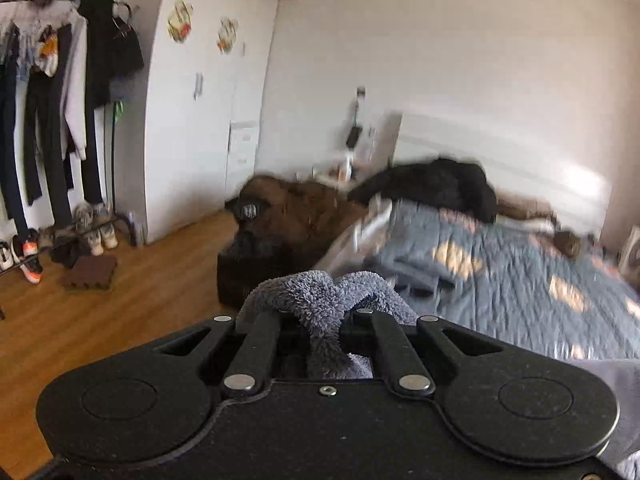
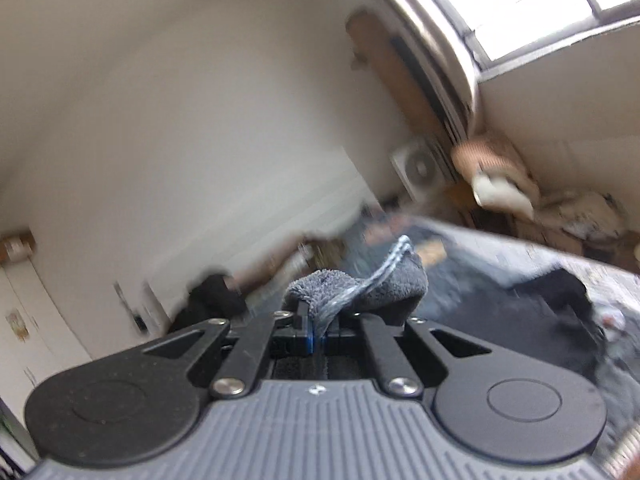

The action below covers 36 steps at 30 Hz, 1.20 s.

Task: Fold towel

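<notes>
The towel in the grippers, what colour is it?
Fluffy grey-blue towel, clearest in the left wrist view.

No legible text, labels or nos. anywhere; wardrobe stickers (image 1: 181, 21) too blurred.

1. We see a metal clothes rack (image 1: 60, 0) hung with dark garments, shoes (image 1: 96, 232) beneath.
2. A tall white wardrobe (image 1: 200, 92) stands beside it.
3. A bed with a blue-grey quilt (image 1: 520, 280) carries a black garment (image 1: 440, 184).
4. A white fan (image 2: 420, 168) stands near the window.
</notes>
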Motion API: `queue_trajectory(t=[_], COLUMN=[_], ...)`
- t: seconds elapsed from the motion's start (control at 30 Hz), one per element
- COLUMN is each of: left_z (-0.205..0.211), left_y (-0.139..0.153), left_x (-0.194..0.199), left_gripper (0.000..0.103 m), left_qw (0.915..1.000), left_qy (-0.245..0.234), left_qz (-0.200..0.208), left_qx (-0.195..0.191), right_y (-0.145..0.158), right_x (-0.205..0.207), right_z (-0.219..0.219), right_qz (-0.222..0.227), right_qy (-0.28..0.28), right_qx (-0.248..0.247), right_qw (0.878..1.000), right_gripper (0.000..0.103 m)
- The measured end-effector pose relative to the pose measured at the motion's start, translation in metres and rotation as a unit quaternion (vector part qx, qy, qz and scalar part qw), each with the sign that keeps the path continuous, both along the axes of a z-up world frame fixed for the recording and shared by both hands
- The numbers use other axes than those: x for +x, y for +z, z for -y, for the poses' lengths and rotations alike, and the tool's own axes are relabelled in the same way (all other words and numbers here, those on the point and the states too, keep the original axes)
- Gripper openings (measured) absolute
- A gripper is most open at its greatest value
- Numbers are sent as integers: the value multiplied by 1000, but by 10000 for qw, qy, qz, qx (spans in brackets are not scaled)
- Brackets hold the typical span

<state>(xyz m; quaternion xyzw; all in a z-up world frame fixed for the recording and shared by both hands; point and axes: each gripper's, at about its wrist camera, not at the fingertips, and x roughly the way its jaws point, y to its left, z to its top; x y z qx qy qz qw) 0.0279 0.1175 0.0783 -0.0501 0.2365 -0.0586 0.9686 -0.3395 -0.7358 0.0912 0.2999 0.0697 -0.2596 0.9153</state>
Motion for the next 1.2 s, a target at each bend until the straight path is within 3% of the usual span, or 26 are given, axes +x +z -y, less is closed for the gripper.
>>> queue_trajectory(t=[0.13,0.27,0.43,0.5,0.57,0.67,0.73,0.8,0.9,0.97,1.1,1.2], left_z=[31,79,167,197,208,198,188,176,162,152,140,126], left_y=[-34,-45,11,69,148,256,294,311,299,269,181,108], left_x=[37,106,230,264,274,259,240,220,199,189,174,156], left_gripper=[6,6,6,6,6,6,6,6,6,6,6,6], left_qw=[9987,9964,9966,9982,9971,9857,9780,9731,9756,9803,9908,9970], left_qy=[-191,-308,-65,75,209,435,547,573,400,289,112,-7], left_qz=[-469,-764,-605,-163,614,1621,1999,2221,2153,1952,1351,772], left_qx=[41,204,548,580,404,-145,-212,-214,-177,-111,45,90], right_y=[-39,-44,34,103,173,268,314,331,320,292,206,124], right_x=[49,139,264,275,283,279,250,222,179,156,118,88], right_z=[17,48,89,90,90,88,83,80,80,86,93,90], right_qz=[-487,-681,-611,-144,352,1026,1363,1363,1254,1104,585,153], right_qy=[217,394,140,-45,-234,-483,-594,-670,-710,-682,-492,-340], right_qx=[410,540,350,-83,-537,-1129,-1384,-1598,-1715,-1579,-1285,-905], right_qw=[9977,9954,9974,9999,9977,9871,9792,9754,9746,9789,9888,9952], right_gripper=[4,4,4,4,3,3,3,3,3,3,3,3])
